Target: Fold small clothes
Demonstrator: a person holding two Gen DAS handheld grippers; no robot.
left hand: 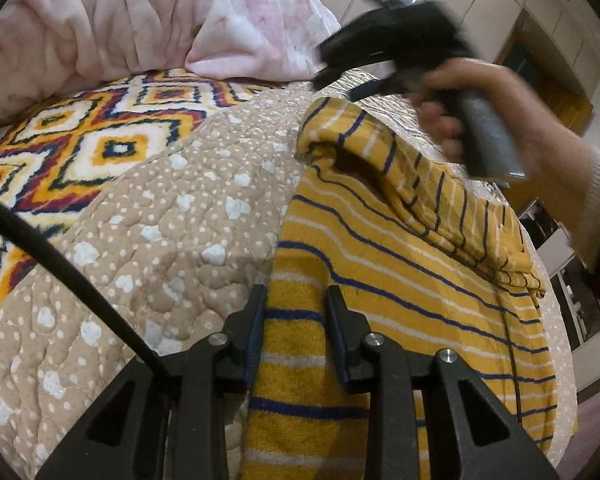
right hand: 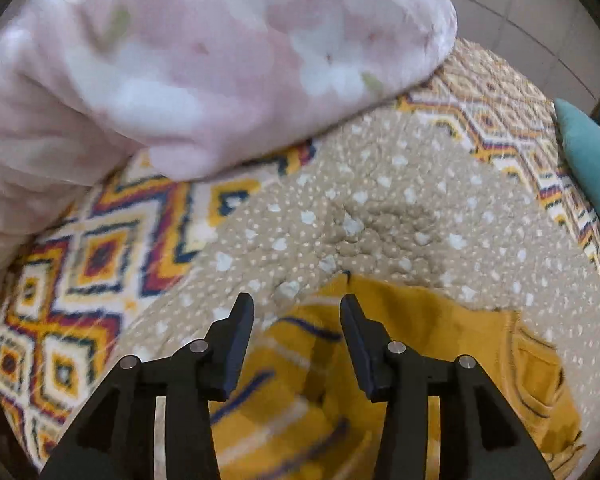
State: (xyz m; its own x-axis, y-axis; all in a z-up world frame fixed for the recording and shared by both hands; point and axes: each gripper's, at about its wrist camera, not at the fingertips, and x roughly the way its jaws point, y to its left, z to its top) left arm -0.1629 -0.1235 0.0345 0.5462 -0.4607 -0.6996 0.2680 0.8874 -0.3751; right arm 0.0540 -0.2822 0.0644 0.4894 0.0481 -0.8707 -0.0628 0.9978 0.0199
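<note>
A small yellow garment with blue and white stripes (left hand: 400, 272) lies on the beige dotted quilt (left hand: 188, 216), one part folded over at its far right. My left gripper (left hand: 296, 300) is open, its fingers straddling the garment's near left edge. The right gripper (left hand: 380, 48), held by a hand, hovers blurred above the garment's far end. In the right wrist view the right gripper (right hand: 296, 312) is open and empty above the garment (right hand: 420, 344), whose far edge lies just past the fingertips.
A pink floral duvet (left hand: 140, 16) is bunched at the back, also in the right wrist view (right hand: 180, 64). A patterned diamond rug-like cover (left hand: 80, 136) lies left. A teal cushion (right hand: 592, 160) sits at the right. A black cable (left hand: 60, 264) crosses the left.
</note>
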